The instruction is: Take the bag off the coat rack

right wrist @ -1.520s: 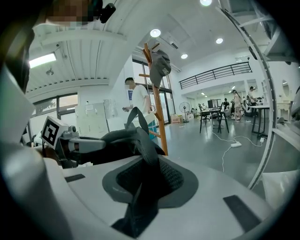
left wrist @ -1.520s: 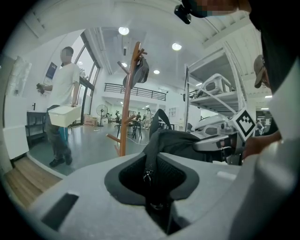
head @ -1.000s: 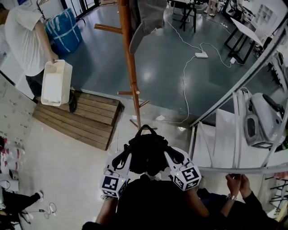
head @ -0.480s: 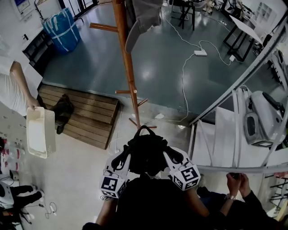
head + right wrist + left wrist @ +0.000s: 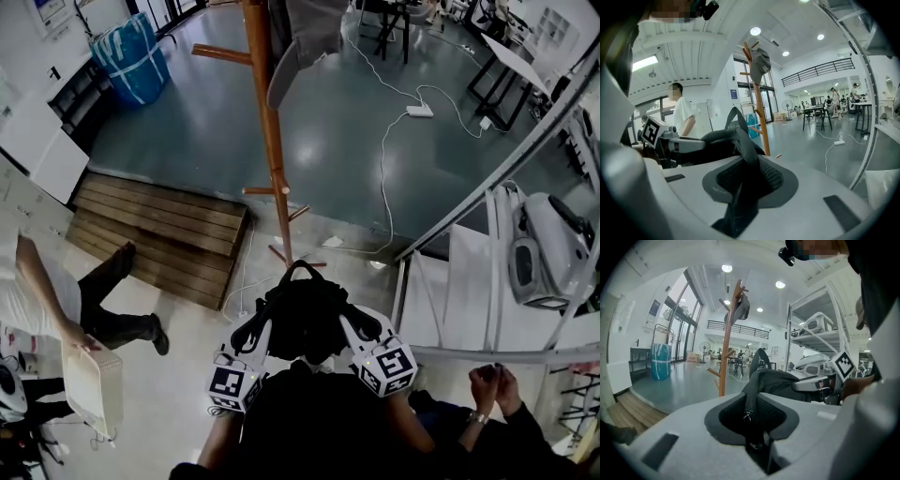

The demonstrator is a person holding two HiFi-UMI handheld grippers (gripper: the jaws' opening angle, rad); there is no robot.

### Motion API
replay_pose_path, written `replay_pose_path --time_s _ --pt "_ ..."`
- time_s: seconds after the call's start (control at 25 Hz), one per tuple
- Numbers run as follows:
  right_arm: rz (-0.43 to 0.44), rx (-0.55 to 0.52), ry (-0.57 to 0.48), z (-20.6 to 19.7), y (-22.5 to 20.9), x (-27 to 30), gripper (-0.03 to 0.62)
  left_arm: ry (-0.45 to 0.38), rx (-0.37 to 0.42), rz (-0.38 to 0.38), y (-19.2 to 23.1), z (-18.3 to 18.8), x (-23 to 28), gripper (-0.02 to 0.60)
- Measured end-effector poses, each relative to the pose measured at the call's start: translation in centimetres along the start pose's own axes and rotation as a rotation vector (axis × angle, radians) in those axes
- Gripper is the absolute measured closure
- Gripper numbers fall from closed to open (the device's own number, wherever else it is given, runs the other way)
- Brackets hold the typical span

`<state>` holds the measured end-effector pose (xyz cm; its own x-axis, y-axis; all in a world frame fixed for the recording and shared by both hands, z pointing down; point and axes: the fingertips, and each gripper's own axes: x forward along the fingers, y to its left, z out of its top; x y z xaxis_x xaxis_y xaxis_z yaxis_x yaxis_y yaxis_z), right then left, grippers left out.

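Carrying a white bin (image 5: pixel 94 398), a person (image 5: pixel 108 314) at far left, left tool (image 5: pixel 258 330) clamped on one strap of the black bag (image 5: pixel 305 323), bag held low between both tools, off the pegs of the wooden coat rack (image 5: pixel 274 159) behind it, right tool (image 5: pixel 354 328) clamped on the other strap.

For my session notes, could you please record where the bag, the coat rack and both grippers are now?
bag: black, off the rack, held between both grippers
left gripper: shut on bag
right gripper: shut on bag
coat rack: wooden, upright, ahead of the bag, not touching it
on rack: grey cap
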<state>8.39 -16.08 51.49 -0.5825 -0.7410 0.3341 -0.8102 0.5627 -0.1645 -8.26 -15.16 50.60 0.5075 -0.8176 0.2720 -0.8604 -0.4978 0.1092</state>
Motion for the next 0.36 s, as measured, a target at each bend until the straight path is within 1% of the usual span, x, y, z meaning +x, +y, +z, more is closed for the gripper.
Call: replay_pose_path --time_s 0.2,0.36 --pt "0.001 0.002 0.0 0.04 0.19 0.11 0.516 -0.011 0.01 -0.018 0.11 -0.46 -0.03 0.505" --pt "0.0 0.003 0.0 0.11 0.17 0.12 0.516 -0.003 -0.007 -0.013 0.15 -0.31 -0.07 0.505"
